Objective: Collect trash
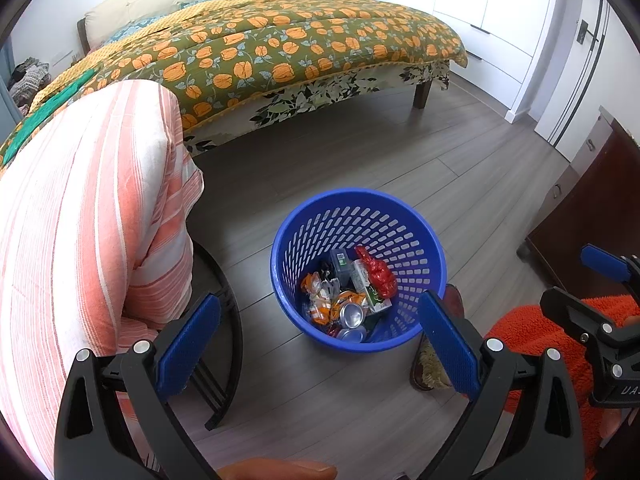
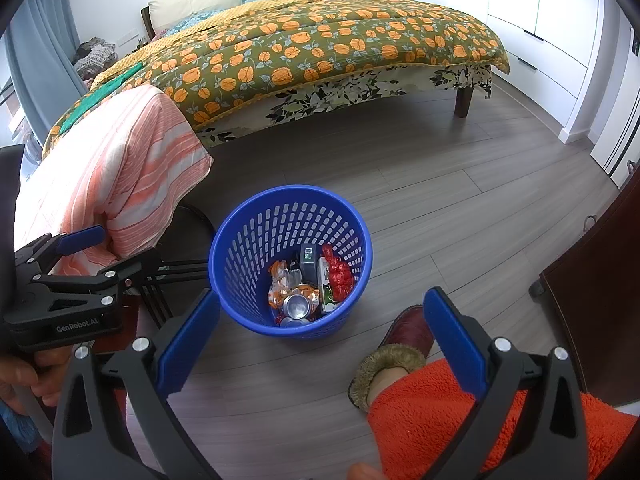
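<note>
- While both pairs of blue-padded fingers stand wide apart and hold nothing, the left gripper [image 1: 320,340] and the right gripper [image 2: 320,338] hang above the wooden floor [image 2: 460,216], each aimed down at the blue basket [image 1: 430,240].
- Between the spread fingers of each gripper, the perforated basket stands upright on the floor.
- Trash lies at its bottom: a crushed silver can [image 2: 296,306], orange snack wrappers [image 2: 280,280], a red crumpled bag [image 1: 378,274], a white and green carton [image 1: 370,290] and a dark small box [image 2: 309,262].
- Just beside the basket, a foot in a maroon slipper [image 2: 408,330] with a furry cuff rests on the floor, under an orange fleece trouser leg [image 2: 432,412].
- Left of the basket, a striped peach cloth [image 1: 92,208] drapes over a black-framed stand.
- Farther back stands a bed [image 2: 320,48] with an orange floral quilt.
</note>
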The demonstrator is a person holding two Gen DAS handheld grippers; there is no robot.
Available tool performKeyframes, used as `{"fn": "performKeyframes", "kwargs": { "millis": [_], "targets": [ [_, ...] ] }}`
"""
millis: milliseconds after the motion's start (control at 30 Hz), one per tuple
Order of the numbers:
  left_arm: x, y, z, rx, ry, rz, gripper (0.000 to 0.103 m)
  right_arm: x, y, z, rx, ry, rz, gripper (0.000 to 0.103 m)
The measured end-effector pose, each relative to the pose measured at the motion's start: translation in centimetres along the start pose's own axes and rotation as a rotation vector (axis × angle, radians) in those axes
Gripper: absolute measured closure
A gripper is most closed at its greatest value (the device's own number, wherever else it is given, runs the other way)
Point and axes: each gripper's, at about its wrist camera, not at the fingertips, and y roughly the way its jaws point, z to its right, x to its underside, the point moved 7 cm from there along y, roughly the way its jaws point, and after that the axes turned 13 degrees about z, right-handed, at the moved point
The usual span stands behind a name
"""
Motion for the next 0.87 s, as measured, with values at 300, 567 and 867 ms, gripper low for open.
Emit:
{"fn": "performKeyframes", "kwargs": {
  "millis": [300,567,867],
  "targets": [
    [-0.08,-0.01,0.0,-0.003,-0.001,0.0,0.005,0.2,0.18,0.02,0.001,-0.001,-0.002,0.005],
    [0.1,-0.43,-0.32,-0.007,-0.002,0.028,0.005,0.33,0.23,0.41,0.003,0.004,-0.004,0.005],
    [0.26,-0.35,-0.1,0.004,-0.012,-0.003,0.005,0.4,0.22,0.77,0.007,0.01,-0.009,0.005]
  ]
}}
